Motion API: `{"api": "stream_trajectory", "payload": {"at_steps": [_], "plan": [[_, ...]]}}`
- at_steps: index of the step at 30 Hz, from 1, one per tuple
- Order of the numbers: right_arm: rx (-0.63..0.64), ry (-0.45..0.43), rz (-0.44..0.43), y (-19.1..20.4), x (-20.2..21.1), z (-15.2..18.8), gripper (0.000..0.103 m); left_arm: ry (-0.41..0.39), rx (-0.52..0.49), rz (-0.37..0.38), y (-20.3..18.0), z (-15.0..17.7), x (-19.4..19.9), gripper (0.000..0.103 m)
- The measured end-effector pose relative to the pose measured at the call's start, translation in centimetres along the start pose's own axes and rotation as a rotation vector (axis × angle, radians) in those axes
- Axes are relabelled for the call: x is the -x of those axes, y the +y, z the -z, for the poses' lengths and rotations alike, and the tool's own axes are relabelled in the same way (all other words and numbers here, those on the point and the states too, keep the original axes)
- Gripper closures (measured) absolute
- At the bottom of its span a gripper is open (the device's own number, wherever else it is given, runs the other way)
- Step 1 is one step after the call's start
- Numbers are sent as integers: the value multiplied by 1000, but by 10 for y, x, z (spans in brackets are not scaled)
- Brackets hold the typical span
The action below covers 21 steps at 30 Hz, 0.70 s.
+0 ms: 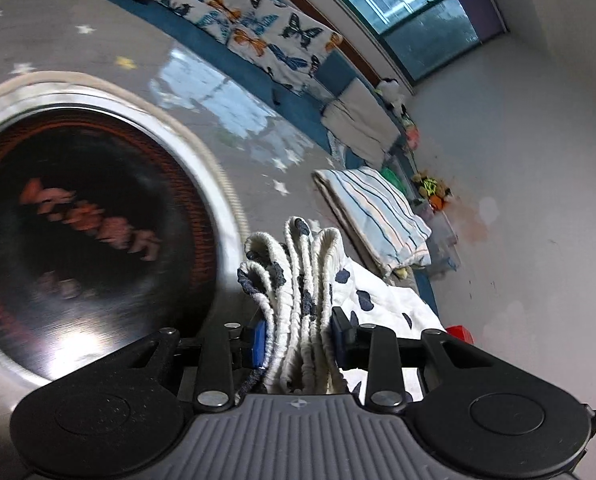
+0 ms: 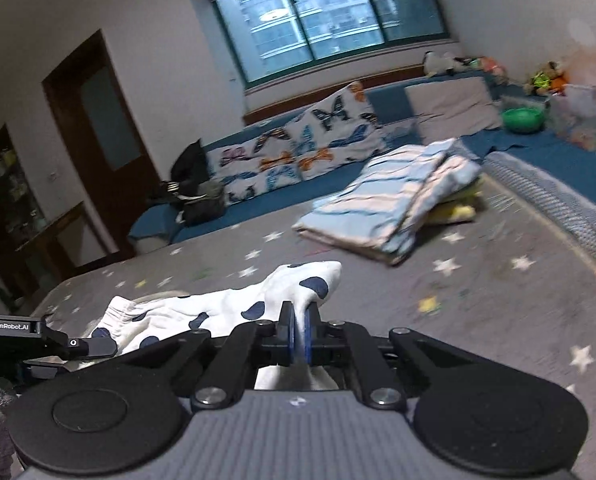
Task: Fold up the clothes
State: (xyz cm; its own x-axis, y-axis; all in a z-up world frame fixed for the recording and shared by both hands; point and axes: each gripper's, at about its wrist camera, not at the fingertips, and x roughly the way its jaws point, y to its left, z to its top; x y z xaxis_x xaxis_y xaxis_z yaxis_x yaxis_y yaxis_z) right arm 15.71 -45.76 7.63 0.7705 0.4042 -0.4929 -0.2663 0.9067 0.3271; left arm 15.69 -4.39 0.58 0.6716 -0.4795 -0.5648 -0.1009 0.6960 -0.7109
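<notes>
A white garment with dark blue spots [image 1: 298, 280] is bunched at its ribbed elastic waistband between the blue pads of my left gripper [image 1: 298, 340], which is shut on it. The rest of the cloth [image 1: 378, 304] hangs to the right. In the right wrist view the same spotted garment [image 2: 234, 308] stretches above the grey star-patterned bedspread [image 2: 478, 300]. My right gripper [image 2: 298, 340] is shut on a thin edge of it. The left gripper's body [image 2: 26, 340] shows at the left edge.
A round dark metal tray with red markings [image 1: 78, 232] lies at the left. A folded blue-striped cloth [image 2: 390, 204] lies further back on the bed. Butterfly-print pillows [image 2: 298, 148], toys [image 2: 546, 78] and a green bowl [image 2: 524, 118] line the far edge below the window.
</notes>
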Motion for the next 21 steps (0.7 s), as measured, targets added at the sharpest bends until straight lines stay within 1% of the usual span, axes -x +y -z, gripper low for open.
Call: {"api": "stream_trajectory", "payload": {"at_steps": [6,9,13,15,16,18,21], "plan": [[-26,4,63,-26,-10,0,99,36,-54,10,-29,-8,-41,69],[-42,25,89,-37,-19,5,99,63,-61,-4,-30,-6,-57,69],[-71,65,118,-52,-32,15,98,76,-75,-32,-26,-2,-65,68],[-85,84,124,-57,-37,18,96,80,-77,-41,-24,-2,-65,62],[-90,92,126,-58,-39,18,93,81,-79,-45,-23,-2,-64,59],[-87,101,139,-60,-39,19,89,69,-91,-54,-23,-3,-59,55],[-77,85,160,-59,-34,16,88,39,-106,-62,-26,-9,-49,49]]}}
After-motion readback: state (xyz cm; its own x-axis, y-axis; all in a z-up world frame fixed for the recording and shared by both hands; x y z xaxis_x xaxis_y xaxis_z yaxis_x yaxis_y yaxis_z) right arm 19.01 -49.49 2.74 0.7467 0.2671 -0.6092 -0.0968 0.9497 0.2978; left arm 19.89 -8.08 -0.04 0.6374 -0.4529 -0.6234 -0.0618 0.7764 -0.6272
